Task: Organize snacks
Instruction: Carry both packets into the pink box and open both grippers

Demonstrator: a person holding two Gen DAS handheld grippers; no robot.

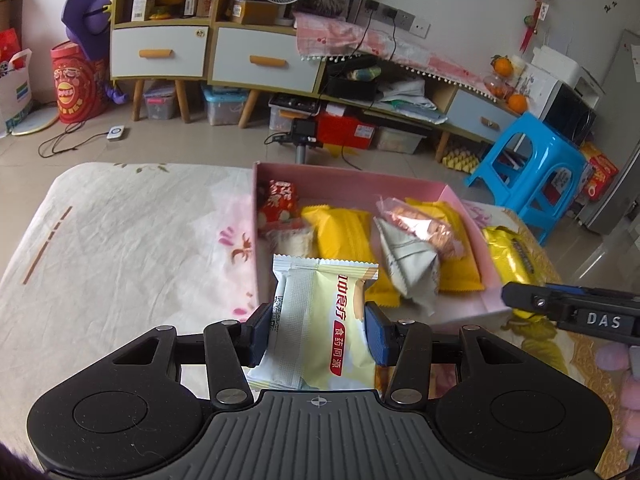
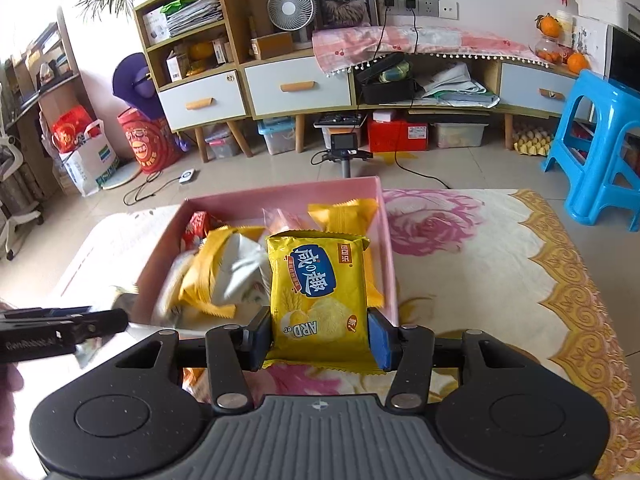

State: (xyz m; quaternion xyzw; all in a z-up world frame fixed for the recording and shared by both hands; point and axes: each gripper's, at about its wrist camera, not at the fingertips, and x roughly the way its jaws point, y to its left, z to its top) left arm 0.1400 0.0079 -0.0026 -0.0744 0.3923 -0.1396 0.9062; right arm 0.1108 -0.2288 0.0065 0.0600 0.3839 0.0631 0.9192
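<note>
My left gripper (image 1: 318,330) is shut on a pale yellow and white snack packet (image 1: 320,320), held just before the near wall of the pink box (image 1: 352,180). The box holds several snacks: a red packet (image 1: 278,202), yellow packets (image 1: 346,234) and a grey and pink packet (image 1: 408,256). My right gripper (image 2: 318,336) is shut on a yellow biscuit packet (image 2: 318,288), held over the near right part of the pink box (image 2: 280,194). That yellow packet also shows in the left wrist view (image 1: 506,254), right of the box.
The box sits on a table with a floral cloth (image 1: 120,240). Beyond it are a camera tripod (image 2: 344,152), a low cabinet with drawers (image 2: 296,84) and a blue plastic stool (image 2: 600,152). The left gripper's finger shows at the right wrist view's left edge (image 2: 64,326).
</note>
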